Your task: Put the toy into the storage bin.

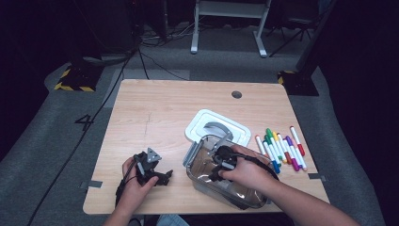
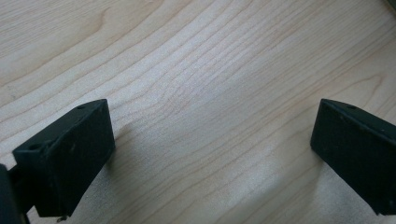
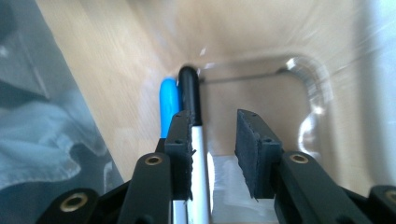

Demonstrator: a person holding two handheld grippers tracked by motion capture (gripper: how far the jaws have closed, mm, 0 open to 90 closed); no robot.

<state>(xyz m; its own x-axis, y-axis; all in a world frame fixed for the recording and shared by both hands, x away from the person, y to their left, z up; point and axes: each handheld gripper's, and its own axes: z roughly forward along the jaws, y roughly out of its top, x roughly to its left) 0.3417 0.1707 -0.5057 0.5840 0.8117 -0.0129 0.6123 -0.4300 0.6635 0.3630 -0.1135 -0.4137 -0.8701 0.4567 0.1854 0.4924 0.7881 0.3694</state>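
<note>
Surface: pale wood surface (image 1: 155, 117) under a dark room, cables trailing on the grey floor behind it.
Left gripper (image 1: 153, 172): you rest it low on the bare wood at the near left; in the left gripper view its fingers (image 2: 70, 158) stand wide apart with nothing between them.
Lid: white lid (image 1: 217, 126) lies off, just behind the box.
Clear box (image 1: 226, 176): it sits at the near right, open at the top, and your right hand (image 1: 249, 172) reaches into it.
Right gripper (image 3: 214, 156): its fingers are parted inside the box; a black-capped marker (image 3: 190, 100) lies along the left finger, the other finger stands off it, so it looks released. A blue-capped marker (image 3: 169, 105) lies just beside it against the box wall.
Loose markers (image 1: 281, 148): a row waits on the wood to the right of the box.
Step in hand: dropping a marker into the box, by my reading.
Next move: lift your right gripper clear of the rim without dragging the marker, then go right for another pen.
</note>
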